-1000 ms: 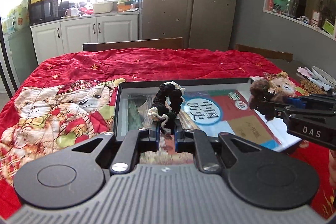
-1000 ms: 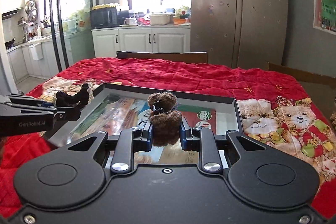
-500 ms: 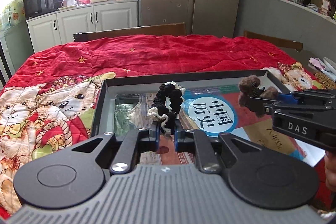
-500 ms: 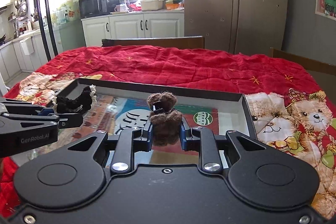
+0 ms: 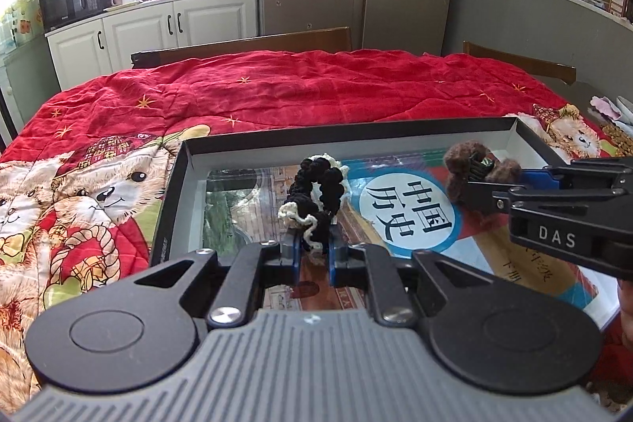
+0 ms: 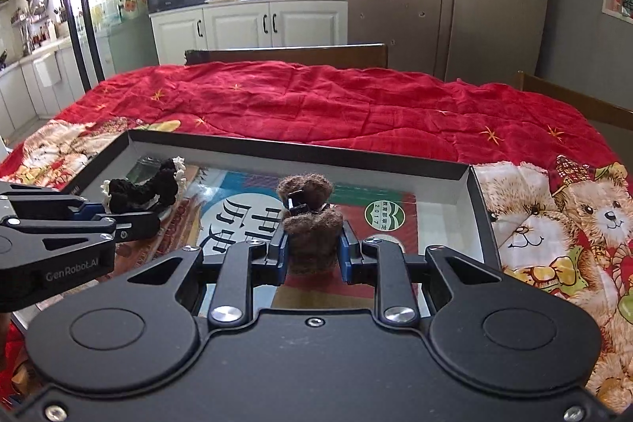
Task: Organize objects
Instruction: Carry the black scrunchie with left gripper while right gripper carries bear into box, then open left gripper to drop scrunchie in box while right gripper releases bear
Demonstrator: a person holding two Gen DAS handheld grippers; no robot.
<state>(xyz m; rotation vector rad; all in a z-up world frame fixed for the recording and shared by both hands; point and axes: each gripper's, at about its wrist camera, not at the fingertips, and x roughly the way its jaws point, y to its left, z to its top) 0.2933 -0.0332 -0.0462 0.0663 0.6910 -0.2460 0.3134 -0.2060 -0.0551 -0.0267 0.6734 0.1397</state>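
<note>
Left tongs [image 5: 312, 256] clamp a black scrunchie [image 5: 318, 192], right tongs [image 6: 312, 252] clamp a brown fuzzy clip [image 6: 310, 220], both above the tray [image 6: 296, 145]

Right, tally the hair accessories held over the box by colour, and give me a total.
Black with cream trim: 1, the scrunchie in the left gripper.
Brown: 1, the fuzzy hair clip in the right gripper.
Total: 2, both above the box.
</note>
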